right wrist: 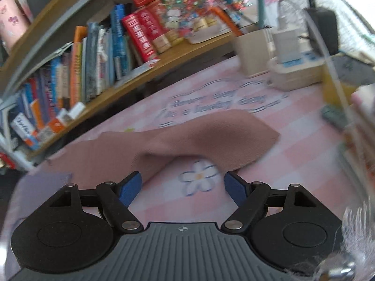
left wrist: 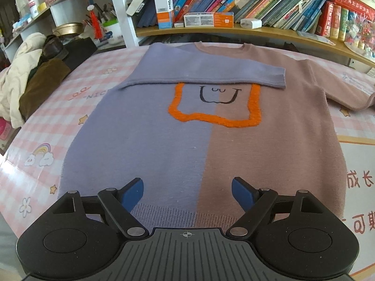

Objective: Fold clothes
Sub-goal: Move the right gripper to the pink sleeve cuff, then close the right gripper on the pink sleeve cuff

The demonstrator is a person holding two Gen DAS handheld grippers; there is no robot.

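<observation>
A sweater [left wrist: 187, 140], lilac on its left half and dusty pink on its right, lies flat on the pink checked tablecloth [left wrist: 46, 126] with an orange outline on the chest. Its lilac sleeve [left wrist: 211, 75] is folded across the chest. The pink sleeve [left wrist: 346, 96] stretches out to the right. My left gripper [left wrist: 187, 194] hovers open over the hem, nothing between its fingers. In the blurred right wrist view, my right gripper [right wrist: 182, 187] is open above a printed flower on the cloth, just short of the pink sleeve [right wrist: 211, 135], whose end bends toward the left finger.
A bookshelf [left wrist: 257, 0] full of books runs along the table's far edge. Piled clothes [left wrist: 28, 77] sit at the far left. Beyond the pink sleeve stand a beige cup [right wrist: 250, 51] and a power strip with chargers [right wrist: 295, 70]. A stack of things [right wrist: 361, 128] crowds the right edge.
</observation>
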